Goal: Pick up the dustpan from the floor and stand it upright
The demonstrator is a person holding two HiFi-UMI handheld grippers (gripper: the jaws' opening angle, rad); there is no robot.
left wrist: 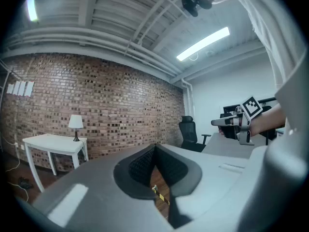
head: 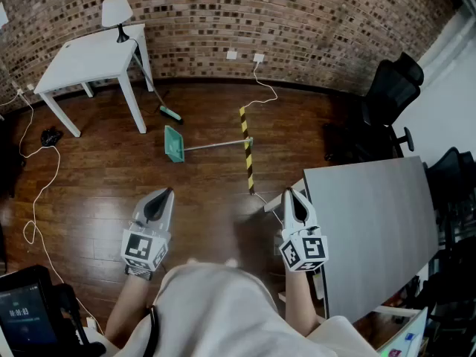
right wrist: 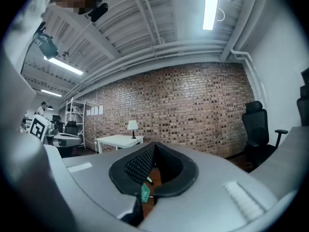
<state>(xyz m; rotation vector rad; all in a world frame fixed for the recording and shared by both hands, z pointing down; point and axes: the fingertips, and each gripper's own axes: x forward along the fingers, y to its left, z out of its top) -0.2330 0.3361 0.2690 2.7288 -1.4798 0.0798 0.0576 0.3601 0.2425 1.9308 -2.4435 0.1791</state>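
Observation:
A green dustpan [head: 175, 144] lies flat on the wooden floor, its long metal handle [head: 217, 146] stretching right toward a black-and-yellow striped strip [head: 246, 149]. Through the right jaws' gap the green dustpan [right wrist: 145, 193] shows small and far off. My left gripper [head: 163, 196] and right gripper [head: 291, 195] are both held level near my body, well short of the dustpan, jaws together and holding nothing. The right gripper [left wrist: 231, 123] also shows from the side in the left gripper view.
A green broom [head: 170, 114] leans by the white table [head: 93, 56], which carries a lamp [head: 117, 13]. A grey desk [head: 372, 229] stands close on my right, black office chairs [head: 390, 95] behind it. Cables [head: 37, 199] trail over the floor at left. A brick wall [head: 282, 13] closes the far side.

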